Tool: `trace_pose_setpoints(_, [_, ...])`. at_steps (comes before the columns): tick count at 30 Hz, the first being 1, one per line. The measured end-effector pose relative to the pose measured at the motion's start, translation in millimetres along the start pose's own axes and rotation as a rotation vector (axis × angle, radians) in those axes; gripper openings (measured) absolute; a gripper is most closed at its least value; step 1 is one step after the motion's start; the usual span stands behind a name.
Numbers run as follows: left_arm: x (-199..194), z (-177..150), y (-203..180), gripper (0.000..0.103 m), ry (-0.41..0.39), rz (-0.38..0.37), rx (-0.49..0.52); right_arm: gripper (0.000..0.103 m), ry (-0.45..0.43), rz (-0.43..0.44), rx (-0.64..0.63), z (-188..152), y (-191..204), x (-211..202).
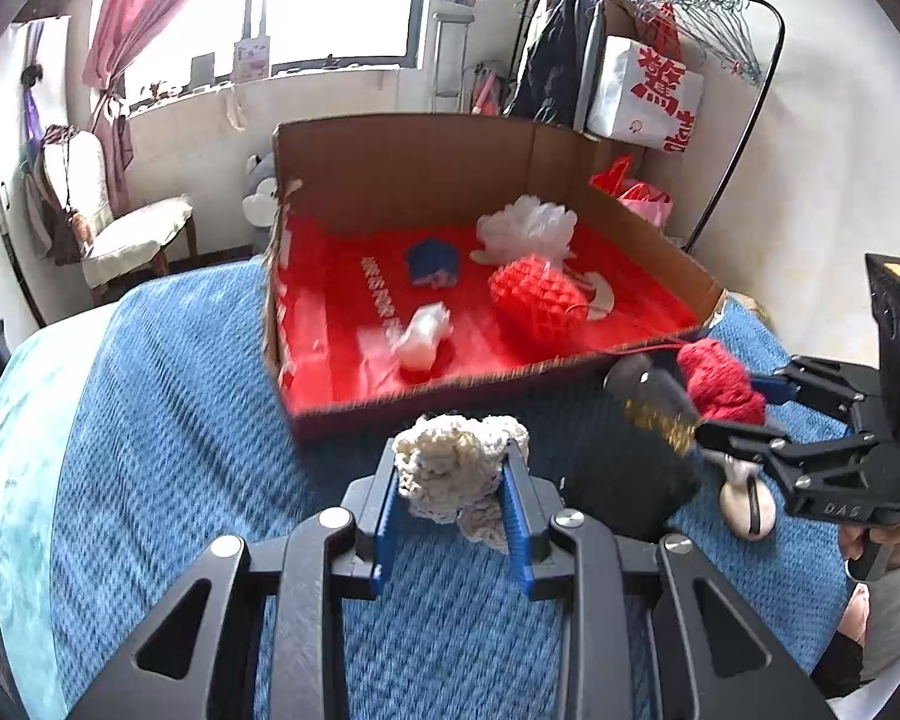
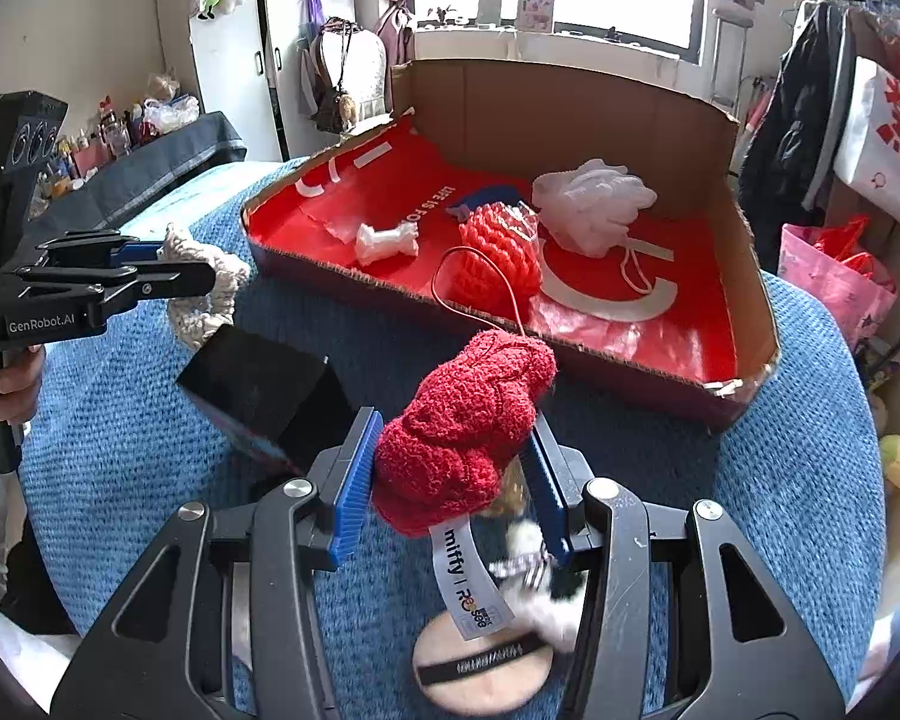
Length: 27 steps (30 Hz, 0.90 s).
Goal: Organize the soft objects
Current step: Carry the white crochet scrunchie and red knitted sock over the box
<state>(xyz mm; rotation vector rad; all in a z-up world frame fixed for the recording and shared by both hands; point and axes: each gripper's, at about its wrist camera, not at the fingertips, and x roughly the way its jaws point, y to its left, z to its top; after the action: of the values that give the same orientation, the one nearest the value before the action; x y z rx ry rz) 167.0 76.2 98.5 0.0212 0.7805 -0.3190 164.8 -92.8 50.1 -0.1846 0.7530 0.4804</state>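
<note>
My left gripper (image 1: 453,474) is shut on a cream crocheted piece (image 1: 450,468), held above the blue blanket just short of the cardboard box (image 1: 426,402). It also shows in the right wrist view (image 2: 201,282). My right gripper (image 2: 450,450) is shut on a red knitted plush toy (image 2: 462,426) with a "miffy" tag, near the box's front wall (image 2: 570,348). The toy also shows in the left wrist view (image 1: 720,378). Inside the red-lined box lie a white mesh pouf (image 2: 594,204), a red woven ball (image 2: 501,252), a small white piece (image 2: 384,243) and a blue item (image 1: 429,261).
A black block (image 2: 264,390) lies on the blue blanket (image 1: 180,420) between the grippers. A beige powder puff (image 2: 480,666) lies under my right gripper. A chair (image 1: 120,228) stands at the left; a clothes rack (image 1: 660,60) and pink bag (image 2: 834,282) stand behind the box.
</note>
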Motion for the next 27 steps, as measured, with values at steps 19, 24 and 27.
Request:
trace_pose_setpoints(19, [61,91,-65,0.032,0.036,-0.196,0.145,0.045,0.063,0.082,-0.023,54,-73,23])
trace_pose_setpoints(24, [92,111,-87,0.032,0.094,-0.224,0.203,0.045,0.143,0.063,-0.122,67,-91,39])
trace_pose_setpoints(27, [110,118,-95,0.032,0.132,-0.231,0.233,0.045,0.187,0.059,-0.155,71,-99,49])
